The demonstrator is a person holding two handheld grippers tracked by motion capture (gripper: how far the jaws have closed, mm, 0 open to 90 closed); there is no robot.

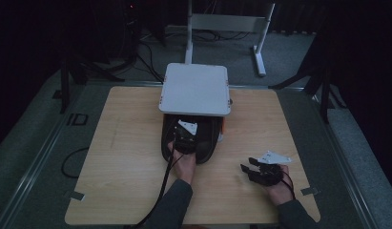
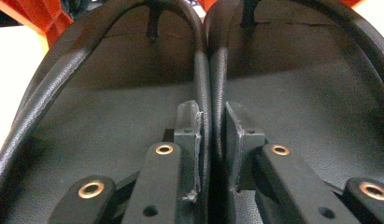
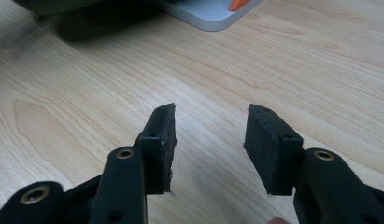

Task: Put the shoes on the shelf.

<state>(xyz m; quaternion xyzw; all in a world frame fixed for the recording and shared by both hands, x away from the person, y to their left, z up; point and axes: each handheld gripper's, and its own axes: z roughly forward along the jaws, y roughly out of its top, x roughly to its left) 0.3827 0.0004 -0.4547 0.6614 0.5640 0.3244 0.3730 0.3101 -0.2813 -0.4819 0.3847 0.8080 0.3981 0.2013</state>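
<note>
— Dim room, wooden desk [image 1: 127,157]; my left claw [image 1: 184,138] sits on the black slippers [image 1: 203,152], under the white tray [image 1: 196,88].
— Close up?
— Left claw [image 2: 212,135] pinches both slippers' [image 2: 110,116] touching inner edges.
— Right?
— Right claw [image 3: 210,140] spread, nothing between.

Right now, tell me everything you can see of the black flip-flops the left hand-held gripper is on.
The pair of black flip-flops lies side by side, soles down, on the wooden table, toes tucked under the white tray. They look like textured rubber or foam, with rounded black thong straps. The left hand-held gripper is shut on their two touching inner edges. Something orange sits just beyond their toes.
</note>
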